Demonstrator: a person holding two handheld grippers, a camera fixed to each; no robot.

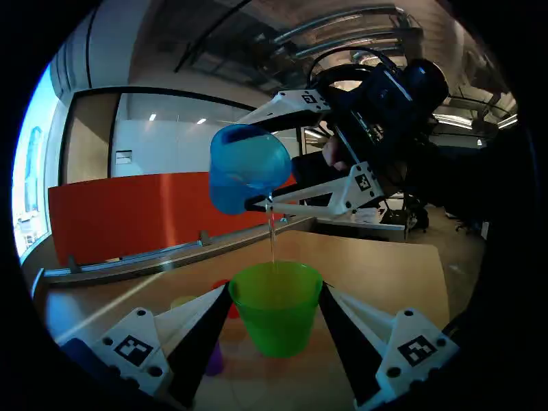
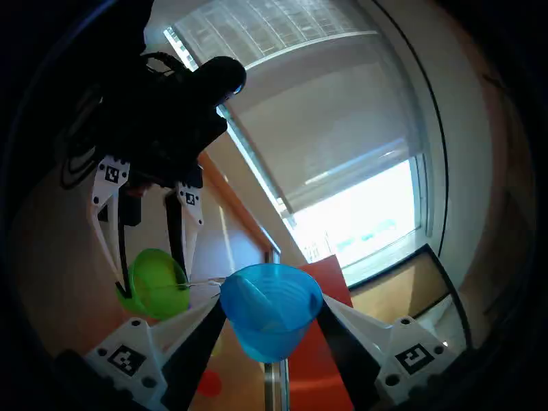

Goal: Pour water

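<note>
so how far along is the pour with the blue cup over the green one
Done: the left gripper holds the green cup upright, and the right gripper has the blue cup tipped above it. In hand: a thin water stream is falling into the green cup. Left: finish pouring and level the blue cup.

We see translucent, glossy plastic in the green cup [image 1: 276, 315] and blue cup [image 1: 246, 168]; the bench [image 1: 383, 267] looks matt wood.
</note>
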